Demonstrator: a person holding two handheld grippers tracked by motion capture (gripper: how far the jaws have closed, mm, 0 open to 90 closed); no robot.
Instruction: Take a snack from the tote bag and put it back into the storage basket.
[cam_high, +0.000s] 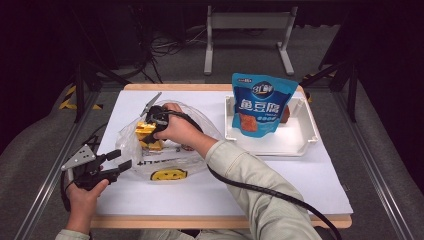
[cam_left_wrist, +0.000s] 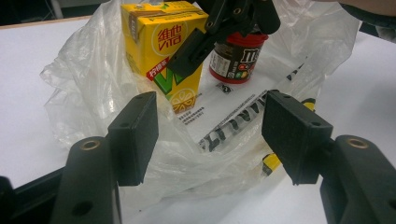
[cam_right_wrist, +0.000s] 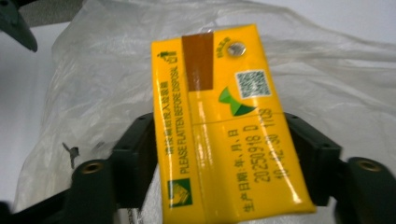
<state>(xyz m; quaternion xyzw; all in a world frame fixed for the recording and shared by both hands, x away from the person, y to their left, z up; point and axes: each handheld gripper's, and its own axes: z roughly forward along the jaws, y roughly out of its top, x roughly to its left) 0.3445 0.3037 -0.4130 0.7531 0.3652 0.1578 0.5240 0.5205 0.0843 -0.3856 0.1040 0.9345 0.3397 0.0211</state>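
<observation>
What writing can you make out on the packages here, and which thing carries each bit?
"PLEASE FLATTEN BEFORE DISPOSAL" on the yellow drink carton, top face.
"20250918 D" printed date on the same face; the line below is blurred.
"维他" on the carton's front, in the left gripper view.
"m" letters on the brown red-lidded tub; small print unreadable.
"鱼豆腐" on the blue pouch in the white tray.
Black print on the plastic bag: unreadable.
</observation>
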